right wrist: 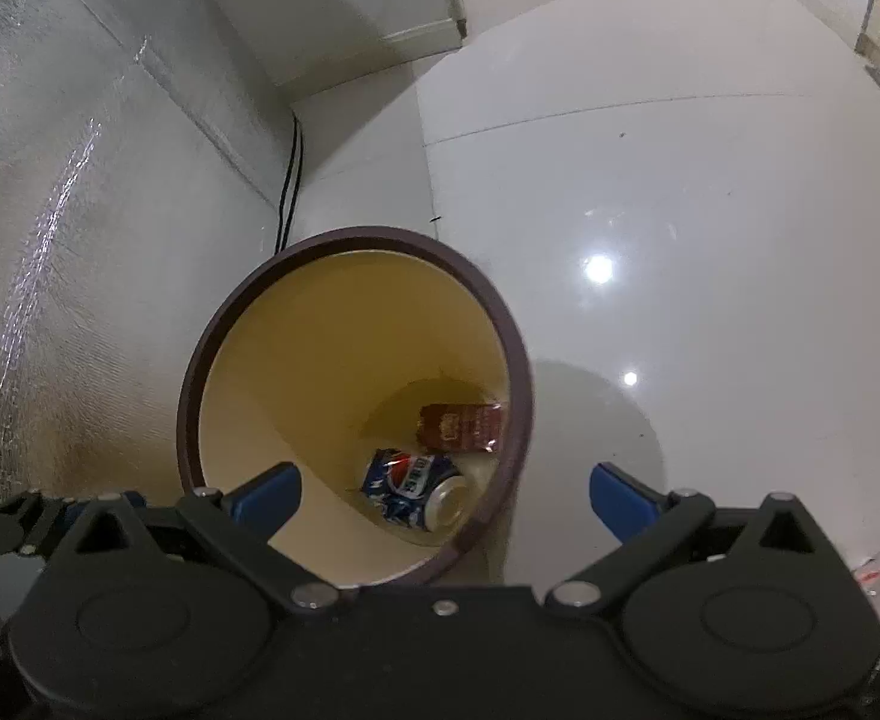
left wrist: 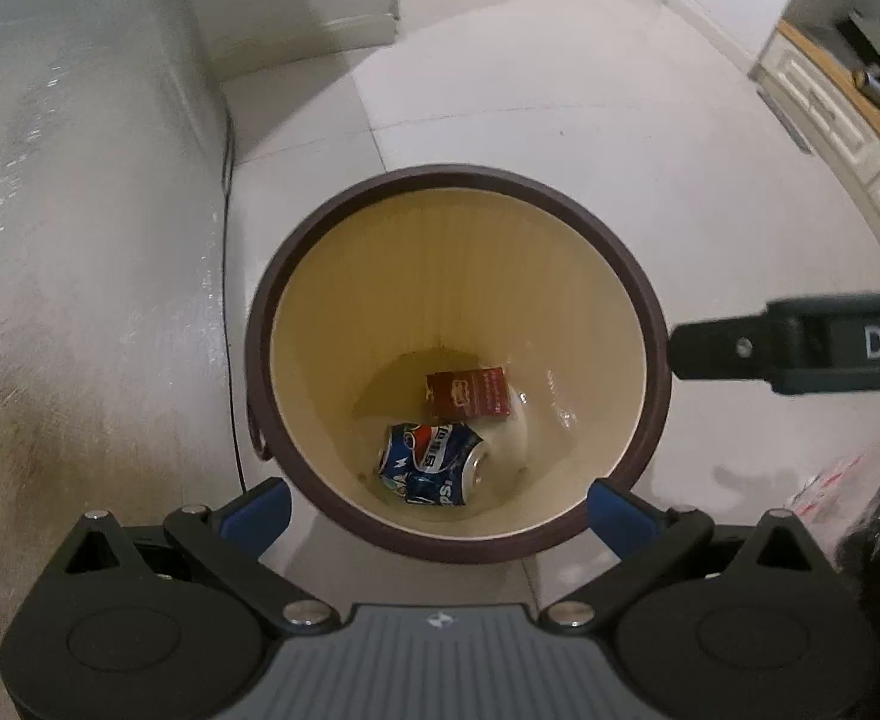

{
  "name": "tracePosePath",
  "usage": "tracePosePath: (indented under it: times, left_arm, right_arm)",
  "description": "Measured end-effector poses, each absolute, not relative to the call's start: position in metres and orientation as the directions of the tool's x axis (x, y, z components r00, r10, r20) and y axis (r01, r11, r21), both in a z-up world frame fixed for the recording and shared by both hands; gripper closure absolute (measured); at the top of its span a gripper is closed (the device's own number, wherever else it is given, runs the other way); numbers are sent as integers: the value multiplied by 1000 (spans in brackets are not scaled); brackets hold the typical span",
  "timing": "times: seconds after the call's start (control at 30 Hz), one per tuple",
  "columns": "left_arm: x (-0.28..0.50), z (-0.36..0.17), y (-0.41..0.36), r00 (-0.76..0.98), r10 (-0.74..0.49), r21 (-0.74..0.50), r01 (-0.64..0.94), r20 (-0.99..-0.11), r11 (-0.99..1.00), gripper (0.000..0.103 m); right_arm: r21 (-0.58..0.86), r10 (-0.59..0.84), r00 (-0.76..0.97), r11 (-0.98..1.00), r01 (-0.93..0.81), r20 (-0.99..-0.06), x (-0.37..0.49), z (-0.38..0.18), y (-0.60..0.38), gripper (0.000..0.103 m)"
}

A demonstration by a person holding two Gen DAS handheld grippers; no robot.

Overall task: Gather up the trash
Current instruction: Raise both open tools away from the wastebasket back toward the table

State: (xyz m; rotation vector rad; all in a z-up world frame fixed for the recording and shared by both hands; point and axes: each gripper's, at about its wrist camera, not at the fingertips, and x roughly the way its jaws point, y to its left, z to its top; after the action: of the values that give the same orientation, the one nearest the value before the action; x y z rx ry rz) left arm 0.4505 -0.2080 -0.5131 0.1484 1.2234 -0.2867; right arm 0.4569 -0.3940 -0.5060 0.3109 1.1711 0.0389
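Both grippers – left [left wrist: 437, 501] & right [right wrist: 442, 495] – hang w/ fingers apart, empty, above bin [left wrist: 655, 300] holding crushed can [left wrist: 431, 465] & red packet [left wrist: 468, 393]: both prob. light, can dented – grip across body.

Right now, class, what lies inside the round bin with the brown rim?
Inside the bin lie a crushed blue Pepsi can and a small dark red packet, both on the bottom. Anything beneath them is covered and cannot be seen.

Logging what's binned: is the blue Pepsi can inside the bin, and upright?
Inside, not upright: the crushed blue Pepsi can lies sideways on the floor of the round brown-rimmed bin.
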Motion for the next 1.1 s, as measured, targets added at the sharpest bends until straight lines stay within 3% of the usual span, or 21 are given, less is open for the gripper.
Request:
tracePosePath:
  times: [0.6,1.1]
  left_arm:
    - [407,-441,-187,423,-111,-33,186,-899,982,0]
    - [342,-364,-184,510,-131,-29,202,-850,979,0]
  right_arm:
    - [233,151,476,965,118,-867,393,-449,-411,0]
    - [232,156,516,969,85,-842,323,-369,-430,0]
